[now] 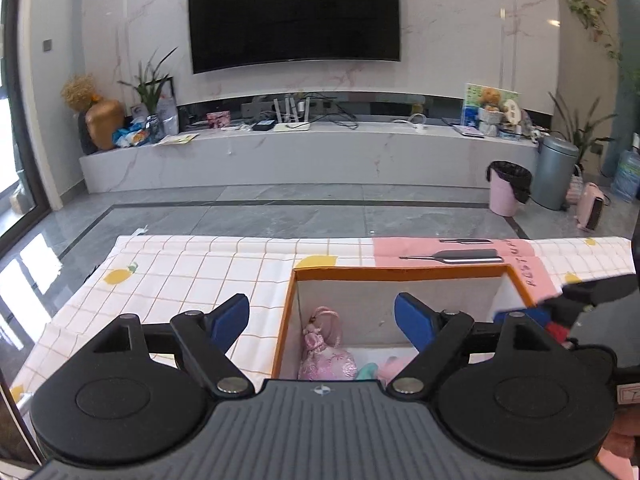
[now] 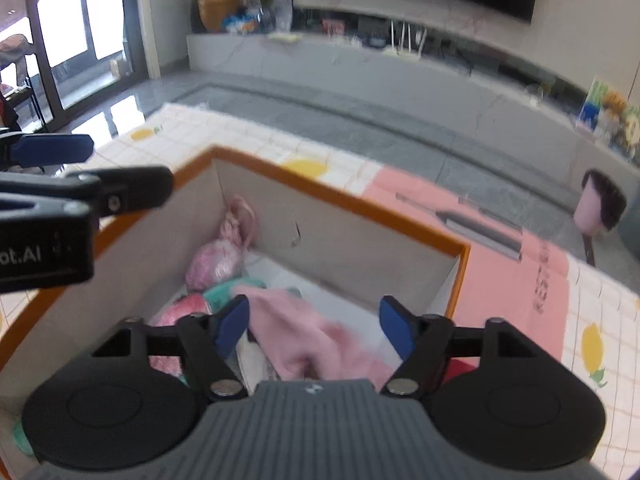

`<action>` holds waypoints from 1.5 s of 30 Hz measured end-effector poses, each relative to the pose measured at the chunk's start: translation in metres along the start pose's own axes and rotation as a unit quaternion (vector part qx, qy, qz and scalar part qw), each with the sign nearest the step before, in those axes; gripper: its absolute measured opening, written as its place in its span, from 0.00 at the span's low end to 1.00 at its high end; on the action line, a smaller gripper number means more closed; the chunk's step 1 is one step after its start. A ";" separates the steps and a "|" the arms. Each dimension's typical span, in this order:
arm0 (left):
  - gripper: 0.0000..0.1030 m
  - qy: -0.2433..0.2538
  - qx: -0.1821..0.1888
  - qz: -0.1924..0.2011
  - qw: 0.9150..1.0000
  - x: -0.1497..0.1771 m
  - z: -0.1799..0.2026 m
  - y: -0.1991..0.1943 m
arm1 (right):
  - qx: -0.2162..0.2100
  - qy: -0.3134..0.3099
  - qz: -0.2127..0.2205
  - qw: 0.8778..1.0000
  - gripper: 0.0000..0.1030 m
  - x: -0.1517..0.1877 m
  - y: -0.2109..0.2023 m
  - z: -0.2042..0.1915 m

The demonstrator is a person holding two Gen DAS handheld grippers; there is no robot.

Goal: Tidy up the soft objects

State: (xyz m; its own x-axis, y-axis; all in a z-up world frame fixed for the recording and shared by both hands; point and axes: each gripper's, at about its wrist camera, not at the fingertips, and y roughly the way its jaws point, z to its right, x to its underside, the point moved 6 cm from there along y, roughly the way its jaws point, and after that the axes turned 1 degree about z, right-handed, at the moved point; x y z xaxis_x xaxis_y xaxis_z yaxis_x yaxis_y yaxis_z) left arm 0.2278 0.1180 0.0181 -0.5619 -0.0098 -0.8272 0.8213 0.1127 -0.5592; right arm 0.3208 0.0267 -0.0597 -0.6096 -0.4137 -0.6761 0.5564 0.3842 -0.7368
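— Counter under lemon-print cloth, bearing orange-rimmed box.
— Inside?
— Pink towel heaped in the middle, pink pouch in the far corner, teal piece between.
— Left tongs?
— Spread wide over the box's near wall, gripping nothing.
— Right tongs?
— Apart above the towel, pads clear of it

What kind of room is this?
Probably a home living room: a big television hangs on the wall above a long low marble shelf, with potted plants and bins nearby.
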 end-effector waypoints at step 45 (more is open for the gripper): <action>0.94 0.006 0.078 0.026 0.997 0.105 0.143 -0.132 | 0.053 0.135 0.143 0.979 0.97 0.198 -0.230 0.032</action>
State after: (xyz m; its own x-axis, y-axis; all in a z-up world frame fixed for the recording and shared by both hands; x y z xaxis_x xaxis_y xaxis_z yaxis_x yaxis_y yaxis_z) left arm 0.0752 -0.0396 -0.0026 -0.5188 0.0047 -0.8549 0.8540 -0.0432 -0.5185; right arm 0.0901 -0.1702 -0.0244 -0.5391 -0.0628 -0.8399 0.7728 0.3595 -0.5230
